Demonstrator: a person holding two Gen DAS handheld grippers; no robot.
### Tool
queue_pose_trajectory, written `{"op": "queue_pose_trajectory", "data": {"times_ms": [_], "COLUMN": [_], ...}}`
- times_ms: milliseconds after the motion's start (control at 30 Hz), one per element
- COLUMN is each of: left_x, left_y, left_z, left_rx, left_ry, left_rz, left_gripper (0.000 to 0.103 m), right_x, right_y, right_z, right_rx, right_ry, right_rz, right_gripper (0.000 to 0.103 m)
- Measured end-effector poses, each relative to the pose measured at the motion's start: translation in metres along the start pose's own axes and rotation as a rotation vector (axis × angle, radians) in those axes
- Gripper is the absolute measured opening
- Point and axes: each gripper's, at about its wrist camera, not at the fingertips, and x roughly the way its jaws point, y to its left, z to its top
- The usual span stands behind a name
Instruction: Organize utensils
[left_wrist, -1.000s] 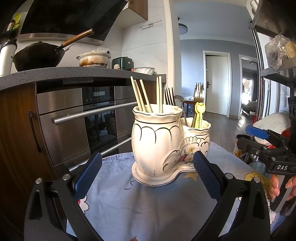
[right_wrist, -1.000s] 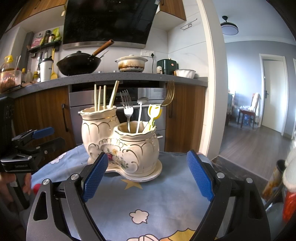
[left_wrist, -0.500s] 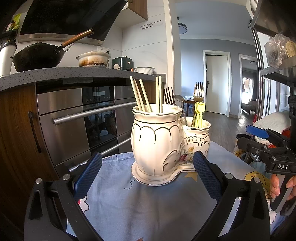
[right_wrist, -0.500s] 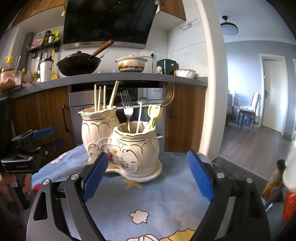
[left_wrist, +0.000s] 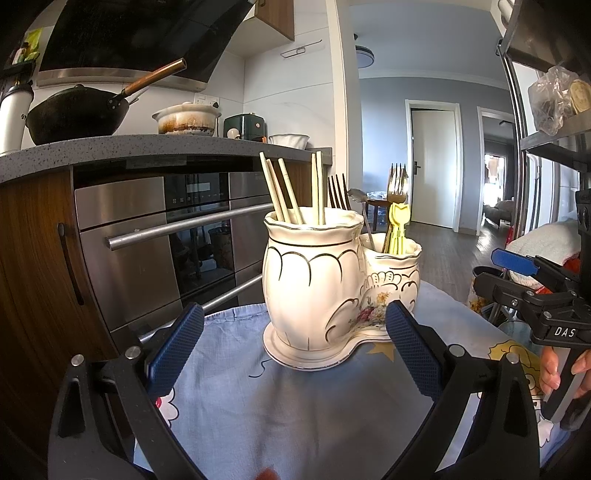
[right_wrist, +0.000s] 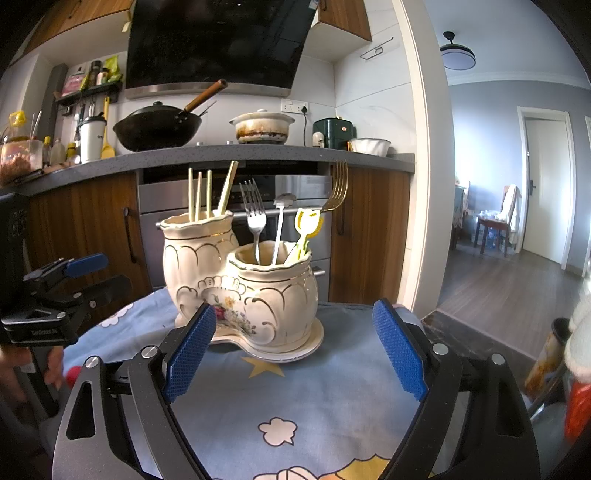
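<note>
We held both tools, left and right, spread apart and empty. Each faced the ceramic holder, chopsticks and forks standing inside it.

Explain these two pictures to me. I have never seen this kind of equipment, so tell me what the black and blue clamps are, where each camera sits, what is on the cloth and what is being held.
There is no robot here. A person holds one hand-held clamp in each hand, and each clamp carries a wide-angle camera looking forward along its two fingers.

One picture comes from the left gripper; its blue-padded fingers frame the bottom, wide open and empty. The right gripper shows at that picture's edge, with the person's fingers below it.

The other picture comes from the right gripper, also open and empty, with the left gripper at its left edge.

On the blue patterned cloth stands a white ceramic utensil holder of two joined pots. The taller pot holds chopsticks; the shorter holds a silver fork, a gold fork, a spoon and yellow plastic pieces.
</note>
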Motion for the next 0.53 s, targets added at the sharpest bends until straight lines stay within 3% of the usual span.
{"op": "queue_pose_trajectory", "data": {"times_ms": [100, 533], "left_x": [-0.0001, 0.0022], "left_y": [0.0002, 0.0039], "left_z": [0.0003, 0.0011], "left_rx": [-0.001, -0.001], "left_ry": [-0.001, 0.003], "left_rz": [0.009, 0.010], "left_gripper": [0.092, 0.093], "right_x": [0.0001, 0.0001], "right_y": [-0.0001, 0.0001], "right_z": [-0.0001, -0.0002], "right_rx": [0.001, 0.000], "right_ry": [0.001, 0.000], "right_rz": [0.000, 0.000], "right_gripper": [0.087, 0.087]}}
